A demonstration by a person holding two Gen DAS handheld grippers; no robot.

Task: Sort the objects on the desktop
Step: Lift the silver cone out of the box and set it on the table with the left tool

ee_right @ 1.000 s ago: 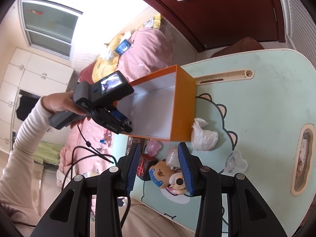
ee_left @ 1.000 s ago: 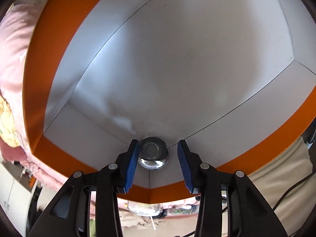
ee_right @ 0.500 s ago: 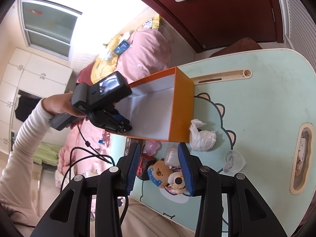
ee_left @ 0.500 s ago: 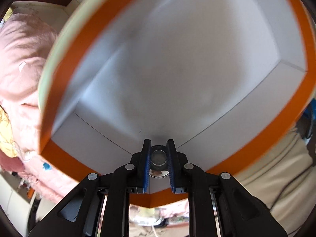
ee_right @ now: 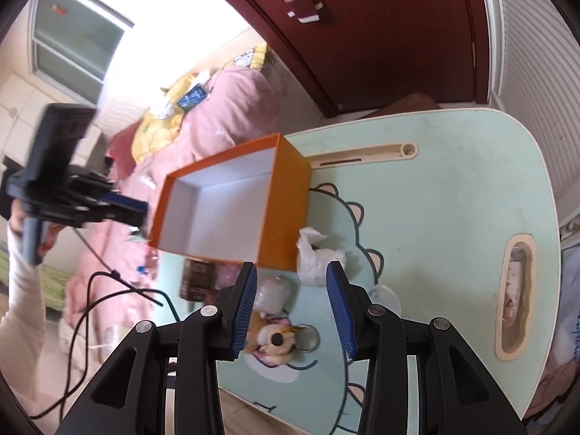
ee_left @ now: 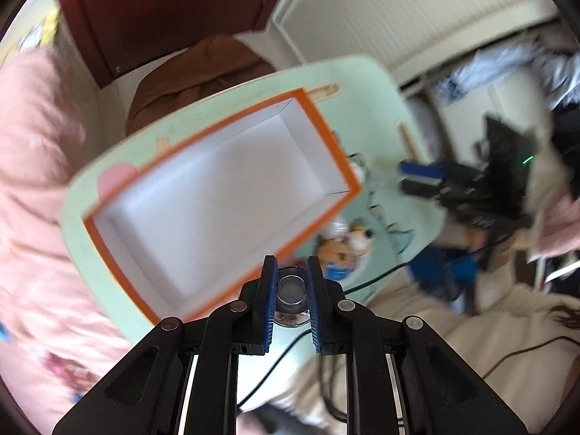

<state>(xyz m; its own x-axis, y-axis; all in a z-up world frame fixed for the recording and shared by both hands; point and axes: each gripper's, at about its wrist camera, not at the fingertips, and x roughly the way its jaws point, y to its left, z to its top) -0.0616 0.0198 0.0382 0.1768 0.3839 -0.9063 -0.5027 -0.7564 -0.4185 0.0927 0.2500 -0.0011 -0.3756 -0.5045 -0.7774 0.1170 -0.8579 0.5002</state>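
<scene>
Our left gripper (ee_left: pixel 292 286) holds a small round clear-lidded metal tin (ee_left: pixel 291 291) tight, outside the lower rim of the orange cardboard box with white inside (ee_left: pixel 217 203). Our right gripper (ee_right: pixel 291 310) stands wide above the plush bear keychain (ee_right: pixel 275 337) on the mint-green table (ee_right: pixel 453 217), whose right side is bare.

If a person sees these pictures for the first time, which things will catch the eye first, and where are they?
First comes the orange box with its white inside, open and standing on the mint-green table near the far left edge. Next, the left gripper, held up off the table's left edge, is shut on a small clear round object. Last, the right gripper is open over a plush toy dog, with a crumpled white bag beside the box.
</scene>
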